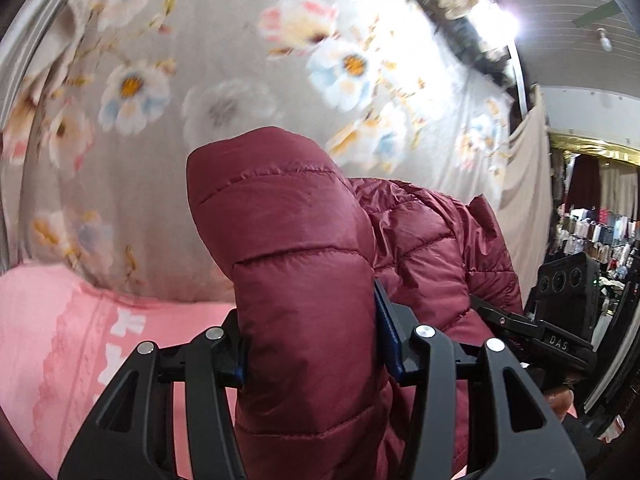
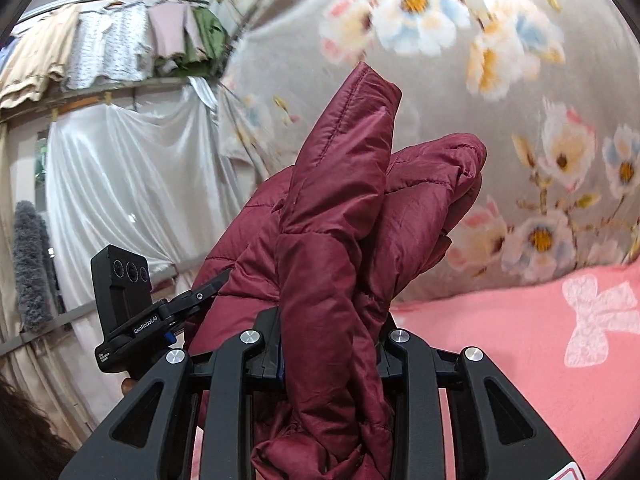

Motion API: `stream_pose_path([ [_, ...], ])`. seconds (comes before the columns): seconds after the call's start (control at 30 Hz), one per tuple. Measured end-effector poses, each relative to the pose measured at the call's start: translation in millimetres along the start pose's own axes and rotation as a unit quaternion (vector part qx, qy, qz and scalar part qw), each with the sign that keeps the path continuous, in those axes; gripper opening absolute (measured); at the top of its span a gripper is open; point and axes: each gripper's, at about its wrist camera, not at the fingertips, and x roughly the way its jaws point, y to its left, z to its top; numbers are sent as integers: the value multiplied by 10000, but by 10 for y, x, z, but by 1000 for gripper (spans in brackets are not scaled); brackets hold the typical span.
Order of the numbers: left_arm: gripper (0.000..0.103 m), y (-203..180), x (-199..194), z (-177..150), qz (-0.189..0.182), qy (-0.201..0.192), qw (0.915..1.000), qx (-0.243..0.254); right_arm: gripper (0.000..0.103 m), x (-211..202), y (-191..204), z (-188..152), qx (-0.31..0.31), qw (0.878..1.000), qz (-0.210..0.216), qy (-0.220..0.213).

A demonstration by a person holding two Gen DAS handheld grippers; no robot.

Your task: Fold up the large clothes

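Observation:
A dark red quilted puffer jacket [image 1: 296, 248] is held up in the air by both grippers. My left gripper [image 1: 310, 344] is shut on a thick padded fold of it that bulges up between the jaws. My right gripper [image 2: 332, 344] is shut on another bunched fold of the jacket [image 2: 344, 216], which sticks up past the jaws. The right gripper also shows at the right of the left wrist view [image 1: 536, 328], and the left gripper at the left of the right wrist view [image 2: 160, 312], each clamped on the jacket. The fingertips are hidden by fabric.
A pink bedspread [image 1: 60, 340] with white bow prints [image 2: 600, 316] lies below. A grey floral sheet [image 1: 224, 80] hangs behind it. White drapes [image 2: 120, 184] and hung clothes [image 2: 108, 52] are at the left; shop shelves [image 1: 592, 232] at the right.

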Motion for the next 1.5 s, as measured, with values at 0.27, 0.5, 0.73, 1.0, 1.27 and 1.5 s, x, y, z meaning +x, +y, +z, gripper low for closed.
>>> stream_pose_path([
  [0.27,47,843,723,-863,274,903,9939,-570,27,819,-738,-732,814,9921,-359,886],
  [0.5,47,1276,1216,-1621,392,1627,9809,-989,27,1116,-1211,-1363,1353,9778,-744,1414],
  [0.73,49,1397,1493,-2182,628,2168,9685,-1054,28,1194,-1569,-1886,1853,9602,-1129,1757],
  [1.0,69,1574,1352,-2282,1072,2385,9543,-1449,62,959,-1678,-1962,2341,9405,-1674,1804],
  [1.27,76,1348,992,-1809,2264,2522,9357,-978,45,552,-1234,-1423,1288,9377,-2747,1695],
  [1.5,81,951,1505,-1561,2866,2574,9214,-500,14,1421,-936,-1275,35,9170,-3293,2252],
])
